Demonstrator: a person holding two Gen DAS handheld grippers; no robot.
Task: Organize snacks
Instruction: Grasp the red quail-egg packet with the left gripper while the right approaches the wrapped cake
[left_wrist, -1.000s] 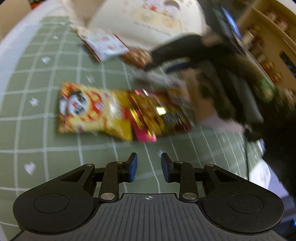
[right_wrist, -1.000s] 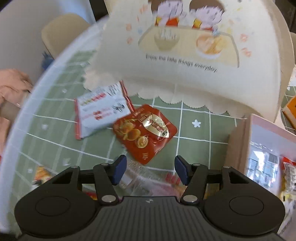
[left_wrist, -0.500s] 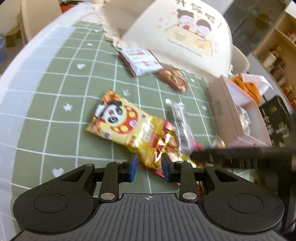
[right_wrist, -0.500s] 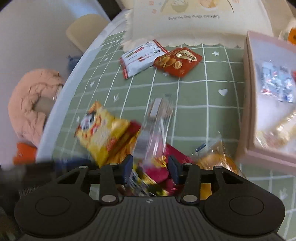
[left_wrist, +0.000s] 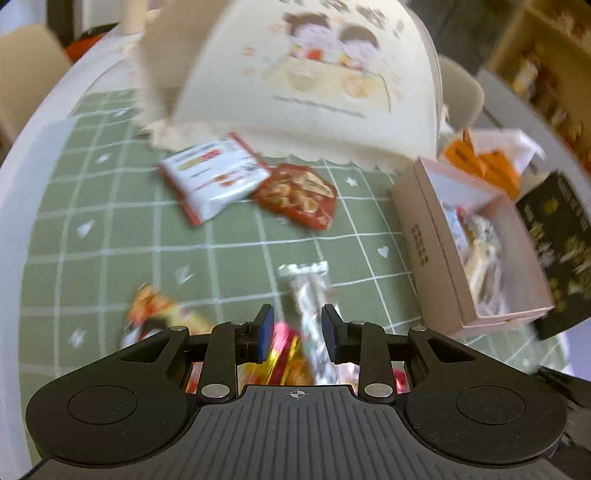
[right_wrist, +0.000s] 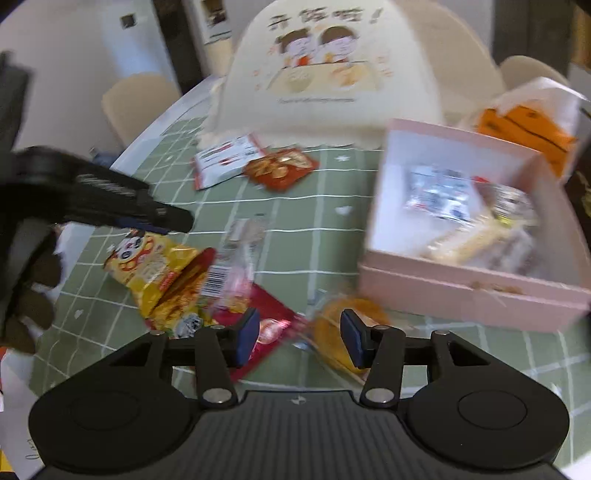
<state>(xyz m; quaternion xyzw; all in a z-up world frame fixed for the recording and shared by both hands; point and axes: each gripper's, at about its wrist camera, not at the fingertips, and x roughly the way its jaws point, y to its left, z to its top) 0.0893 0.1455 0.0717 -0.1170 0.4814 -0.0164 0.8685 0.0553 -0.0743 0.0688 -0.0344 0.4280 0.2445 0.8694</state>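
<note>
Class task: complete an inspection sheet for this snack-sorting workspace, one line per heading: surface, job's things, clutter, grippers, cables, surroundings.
Surface: green grid-patterned tablecloth on a round table.
Job's things: open pink cardboard box already holding packets; yellow panda snack bag, clear plastic packet, pink foil packet, round orange snack, white-and-red packet and red foil packet loose on the cloth.
Clutter: cream cartoon-printed dome cover; orange carton.
Grippers: left hand-held gripper open above the pile; right hand-held gripper open.
Cables: nothing seen.
Surroundings: beige chairs.
</note>
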